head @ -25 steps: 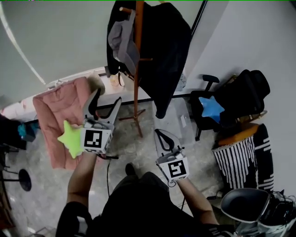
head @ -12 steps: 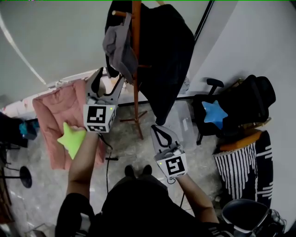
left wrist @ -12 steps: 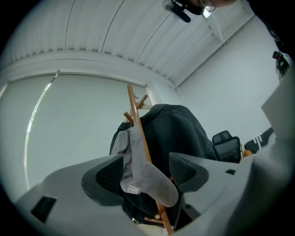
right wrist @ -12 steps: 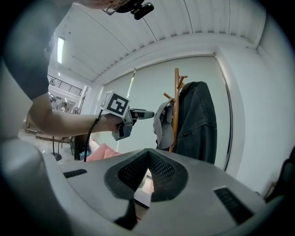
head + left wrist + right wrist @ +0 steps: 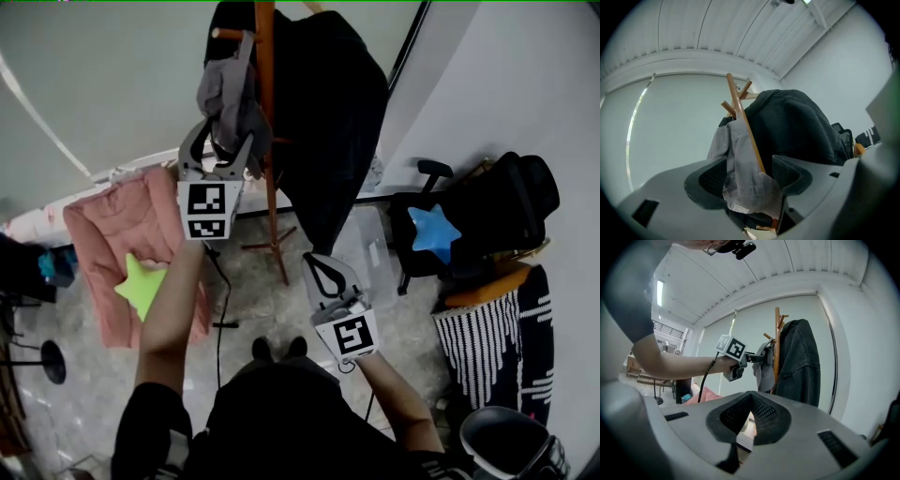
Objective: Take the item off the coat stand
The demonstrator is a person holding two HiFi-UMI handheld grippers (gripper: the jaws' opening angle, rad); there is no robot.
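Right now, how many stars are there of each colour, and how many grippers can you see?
green star: 1
blue star: 1
grippers: 2, the left gripper and the right gripper
Total: 4

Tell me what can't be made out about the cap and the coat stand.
- Head view: the top of the coat stand is cut off by the upper edge.
- Left gripper view: whether the open jaws of the left gripper touch the grey cap between them is unclear.
- Same view: the cap's white label is too small to read.
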